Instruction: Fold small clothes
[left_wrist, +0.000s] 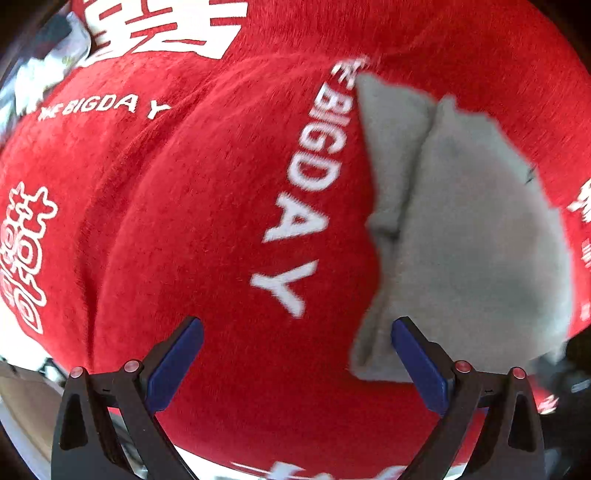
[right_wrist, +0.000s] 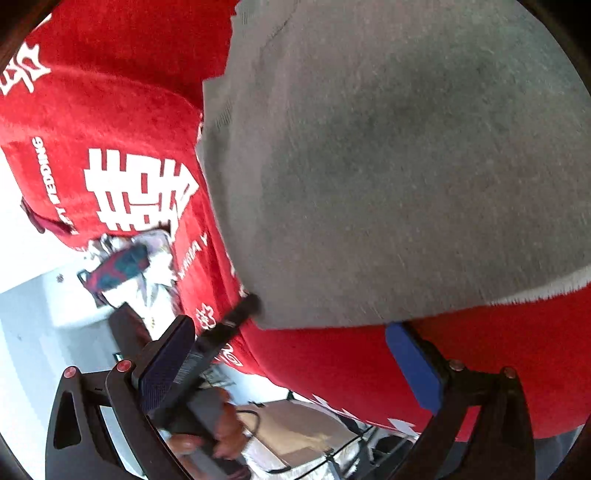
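The left gripper (left_wrist: 297, 354) is wide open, gripping nothing, above the red printed blanket (left_wrist: 207, 206). The right gripper (right_wrist: 290, 363) is likewise spread and empty. The grey garment (right_wrist: 388, 166) lies flat on the blanket, beside its edge.

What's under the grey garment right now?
The grey garment lies on the red printed blanket, which shows around its edges in both wrist views. Whatever sits directly beneath the grey fabric's middle is covered and cannot be seen.

Bright, even daylight; both views are motion-blurred, strongly bulged by fisheye distortion, with black corner vignetting.
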